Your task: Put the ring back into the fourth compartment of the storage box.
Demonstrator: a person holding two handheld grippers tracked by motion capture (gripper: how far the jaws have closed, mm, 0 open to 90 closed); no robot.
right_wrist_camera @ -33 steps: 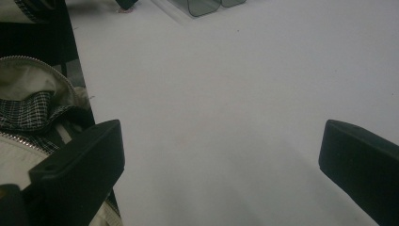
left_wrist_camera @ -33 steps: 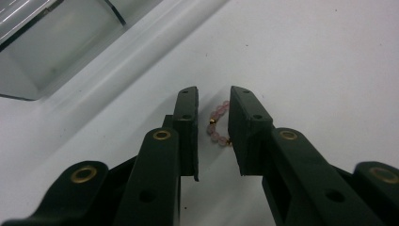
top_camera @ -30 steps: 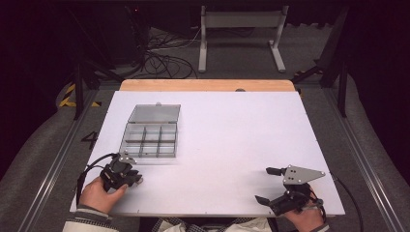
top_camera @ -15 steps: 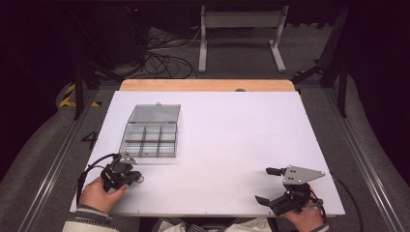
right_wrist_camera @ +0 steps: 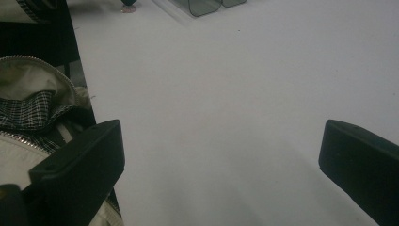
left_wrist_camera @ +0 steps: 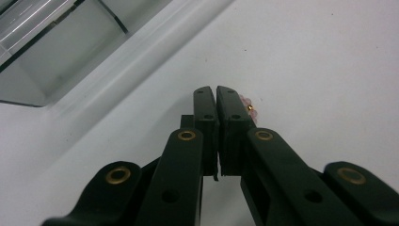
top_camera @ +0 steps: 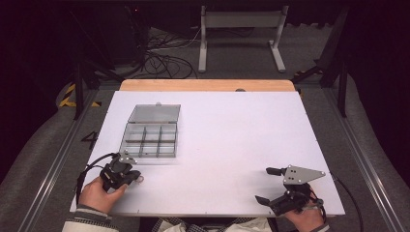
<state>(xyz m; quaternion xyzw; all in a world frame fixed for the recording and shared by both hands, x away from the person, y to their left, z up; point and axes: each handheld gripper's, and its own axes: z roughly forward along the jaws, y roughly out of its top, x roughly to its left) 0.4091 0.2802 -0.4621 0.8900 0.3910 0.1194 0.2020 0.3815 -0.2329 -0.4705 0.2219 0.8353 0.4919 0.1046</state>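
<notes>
Pink bead pinched in left gripper tips.

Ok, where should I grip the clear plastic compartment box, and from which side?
Probably the near wall of the clear plastic compartment box, from above on the person's side, one jaw dipping into a compartment: that wall is thin and upright, while the opened lid occupies the far edge.

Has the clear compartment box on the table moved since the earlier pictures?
No. In the high view, the compartment box lies at the same place relative to the wooden strip at the table's far edge.
</notes>
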